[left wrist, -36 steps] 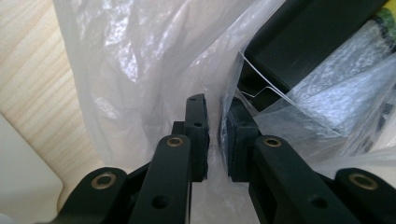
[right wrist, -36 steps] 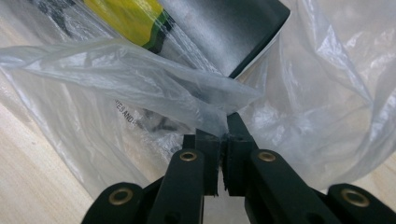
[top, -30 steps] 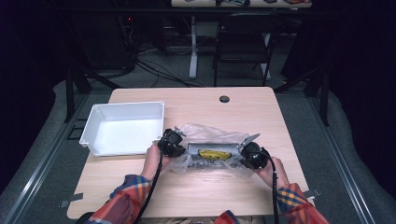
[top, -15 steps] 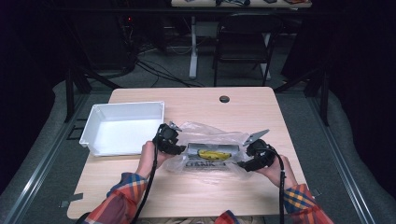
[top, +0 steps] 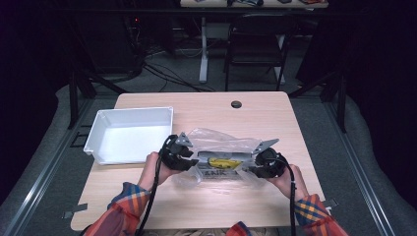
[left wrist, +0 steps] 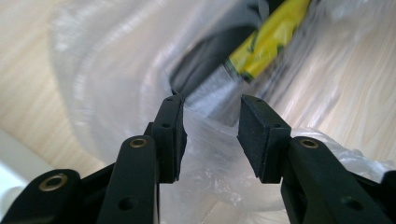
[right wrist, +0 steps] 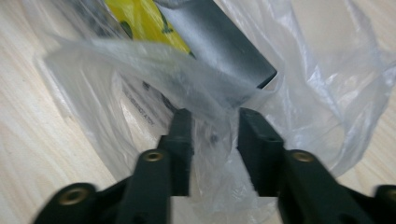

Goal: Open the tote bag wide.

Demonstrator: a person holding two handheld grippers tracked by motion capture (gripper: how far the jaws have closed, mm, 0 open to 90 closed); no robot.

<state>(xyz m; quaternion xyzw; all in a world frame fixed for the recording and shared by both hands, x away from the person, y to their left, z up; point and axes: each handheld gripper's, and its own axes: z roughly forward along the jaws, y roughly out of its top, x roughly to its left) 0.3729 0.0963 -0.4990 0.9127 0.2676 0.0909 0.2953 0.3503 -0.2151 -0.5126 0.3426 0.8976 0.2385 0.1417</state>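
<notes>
Clearly only "INK" (top: 215, 173) reads on the grey box (top: 221, 161) inside the plastic bag (top: 216, 142) mid-table. Your left gripper (top: 189, 158) and right gripper (top: 252, 164) flank it, jaws closing, part-open around film.

Tray (top: 129, 135) left of bag (top: 221, 147); box (top: 221, 162) inside.

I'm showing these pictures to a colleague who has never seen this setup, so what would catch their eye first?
Probably the crinkled clear plastic bag near the front of the wooden table, with a grey box marked in yellow inside it. The left gripper and right gripper sit at its two ends, jaws apart with loose film between them, having just been closing. A white bin stands to the bag's left.
</notes>
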